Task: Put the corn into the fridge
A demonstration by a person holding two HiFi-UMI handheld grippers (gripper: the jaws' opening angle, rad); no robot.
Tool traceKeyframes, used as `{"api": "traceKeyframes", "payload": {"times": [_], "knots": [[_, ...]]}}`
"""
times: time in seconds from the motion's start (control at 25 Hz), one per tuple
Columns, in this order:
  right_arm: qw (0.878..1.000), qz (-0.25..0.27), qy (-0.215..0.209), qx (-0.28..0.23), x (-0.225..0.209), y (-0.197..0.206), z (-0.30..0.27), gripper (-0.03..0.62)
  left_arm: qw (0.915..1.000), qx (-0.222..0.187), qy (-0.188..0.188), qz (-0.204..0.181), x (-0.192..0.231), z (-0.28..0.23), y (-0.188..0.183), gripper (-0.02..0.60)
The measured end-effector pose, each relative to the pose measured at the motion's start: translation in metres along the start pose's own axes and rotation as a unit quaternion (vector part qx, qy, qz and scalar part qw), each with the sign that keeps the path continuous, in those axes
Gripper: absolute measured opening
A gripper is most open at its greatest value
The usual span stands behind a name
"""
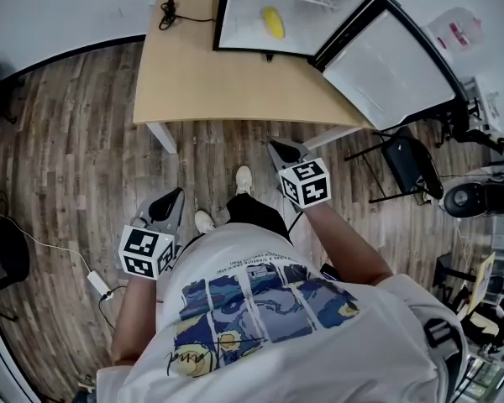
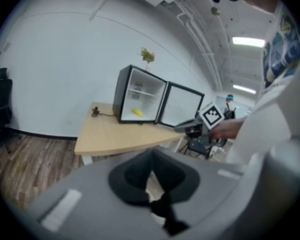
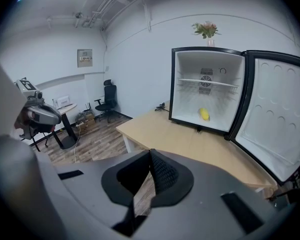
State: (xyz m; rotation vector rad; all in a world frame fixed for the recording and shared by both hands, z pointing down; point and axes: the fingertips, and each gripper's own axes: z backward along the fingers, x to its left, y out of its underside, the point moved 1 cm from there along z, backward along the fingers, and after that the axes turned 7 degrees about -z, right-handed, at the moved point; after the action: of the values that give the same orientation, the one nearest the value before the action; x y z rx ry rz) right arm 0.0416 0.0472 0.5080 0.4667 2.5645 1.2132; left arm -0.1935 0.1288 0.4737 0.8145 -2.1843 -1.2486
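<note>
Yellow corn cob point(image 1: 273, 22) lies inside the small black fridge point(image 1: 235, 25), door point(image 1: 395, 70) open. Left gripper point(image 1: 170, 201) and right gripper point(image 1: 284, 151), jaws closed, empty, hang before the fridge. Placement looks complete; shutting the door probably follows.

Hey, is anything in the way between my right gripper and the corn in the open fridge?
Nothing visible is. The corn already lies on the floor of the fridge, the door is swung wide to the right, and only bare table lies between it and the right gripper, whose jaws are shut and empty.
</note>
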Motion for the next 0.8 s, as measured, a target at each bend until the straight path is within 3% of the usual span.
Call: {"api": "traceKeyframes", "payload": {"times": [0.44, 0.8], "knots": [[0.999, 0.017, -0.023, -0.025, -0.024, -0.006, 0.022, 0.011, 0.9997, 0.020, -0.002, -0.013, -0.020, -0.034, -0.013, 0.009], [0.999, 0.000, -0.004, -0.049, -0.112, 0.000, 0.087, 0.011, 0.9979, 0.018, 0.048, -0.040, -0.106, -0.114, -0.061, 0.009]]}}
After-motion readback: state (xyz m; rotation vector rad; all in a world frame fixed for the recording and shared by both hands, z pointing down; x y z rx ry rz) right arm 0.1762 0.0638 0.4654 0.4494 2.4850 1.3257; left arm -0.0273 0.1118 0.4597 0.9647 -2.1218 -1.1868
